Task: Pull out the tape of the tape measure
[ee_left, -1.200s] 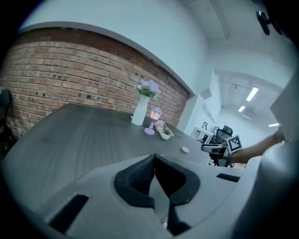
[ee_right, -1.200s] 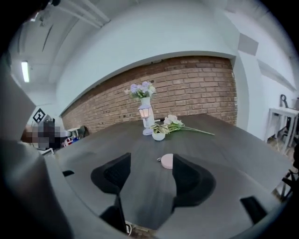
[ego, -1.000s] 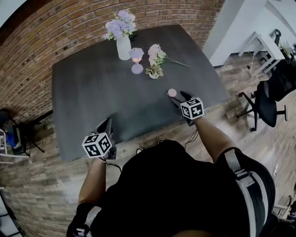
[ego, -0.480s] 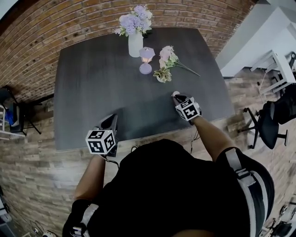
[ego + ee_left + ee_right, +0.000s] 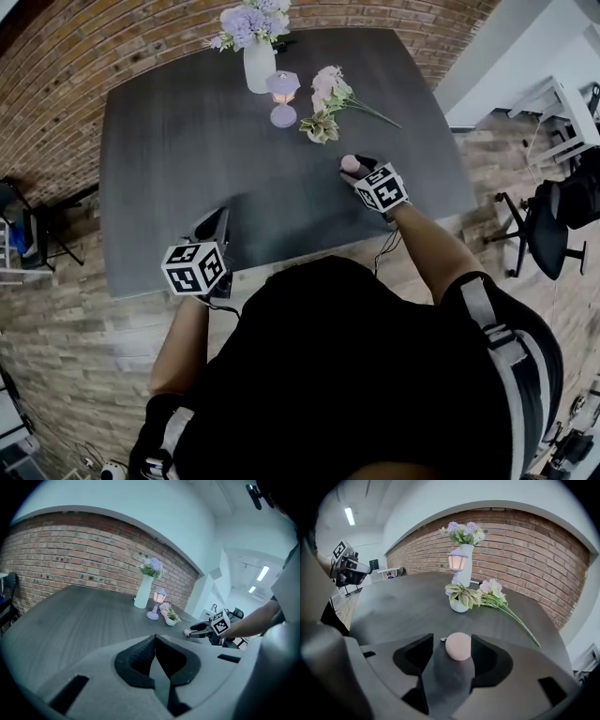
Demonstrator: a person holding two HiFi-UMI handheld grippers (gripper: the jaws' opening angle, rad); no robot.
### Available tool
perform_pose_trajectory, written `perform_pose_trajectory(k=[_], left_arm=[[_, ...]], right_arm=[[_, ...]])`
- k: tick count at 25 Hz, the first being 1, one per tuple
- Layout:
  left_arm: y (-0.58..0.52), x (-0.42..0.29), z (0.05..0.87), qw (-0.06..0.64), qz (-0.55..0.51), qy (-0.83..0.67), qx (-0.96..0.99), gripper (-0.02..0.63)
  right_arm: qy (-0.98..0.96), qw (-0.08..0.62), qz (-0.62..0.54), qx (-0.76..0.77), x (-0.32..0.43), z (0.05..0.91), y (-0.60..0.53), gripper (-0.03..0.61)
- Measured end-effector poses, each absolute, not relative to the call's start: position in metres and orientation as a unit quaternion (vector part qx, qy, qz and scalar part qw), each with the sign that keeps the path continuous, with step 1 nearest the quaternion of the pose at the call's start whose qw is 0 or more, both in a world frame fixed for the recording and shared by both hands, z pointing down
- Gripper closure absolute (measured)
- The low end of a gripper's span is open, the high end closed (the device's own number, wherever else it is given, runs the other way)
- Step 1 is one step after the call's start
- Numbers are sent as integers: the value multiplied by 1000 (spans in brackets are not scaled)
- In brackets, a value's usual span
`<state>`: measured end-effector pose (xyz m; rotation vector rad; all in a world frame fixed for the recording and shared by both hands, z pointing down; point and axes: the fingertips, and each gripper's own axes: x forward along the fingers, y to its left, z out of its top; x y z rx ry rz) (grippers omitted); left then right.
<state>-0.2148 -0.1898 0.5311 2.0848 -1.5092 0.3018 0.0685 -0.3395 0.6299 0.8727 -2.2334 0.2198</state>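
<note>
The tape measure [image 5: 458, 646] is a small round pink case lying on the dark table [image 5: 187, 159], near its front right. My right gripper [image 5: 452, 641] has its jaws round the case. The jaws have just been opening: a gap shows on the left side and the case lies close to the right jaw. In the head view the tape measure [image 5: 349, 163] peeks out just ahead of the right gripper [image 5: 356, 171]. No tape shows pulled out. My left gripper [image 5: 154, 639] is shut and empty, hovering over the table's front edge [image 5: 216, 223], well to the left.
At the back of the table stand a white vase of purple flowers [image 5: 258, 66], a small lilac lantern [image 5: 282, 98], a little potted plant [image 5: 321, 129] and a long-stemmed pink flower [image 5: 352, 101]. A brick wall lies behind. An office chair [image 5: 553, 225] stands to the right.
The right gripper has come forward over the pink tape measure, which now sits between its jaws instead of ahead of them. The left gripper has hardly shifted.
</note>
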Motion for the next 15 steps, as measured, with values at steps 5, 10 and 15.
perform_pose_trajectory(k=[5, 10, 15], left_arm=[[-193, -212, 529, 269, 121, -562, 773, 604], [-193, -211, 530, 269, 132, -561, 772, 604], [-195, -207, 530, 270, 134, -560, 771, 604]], right_arm=[[-857, 375, 90, 343, 83, 642, -349, 314], [-865, 385, 107, 303, 79, 653, -355, 278], [-873, 379, 127, 280, 71, 653, -345, 367]])
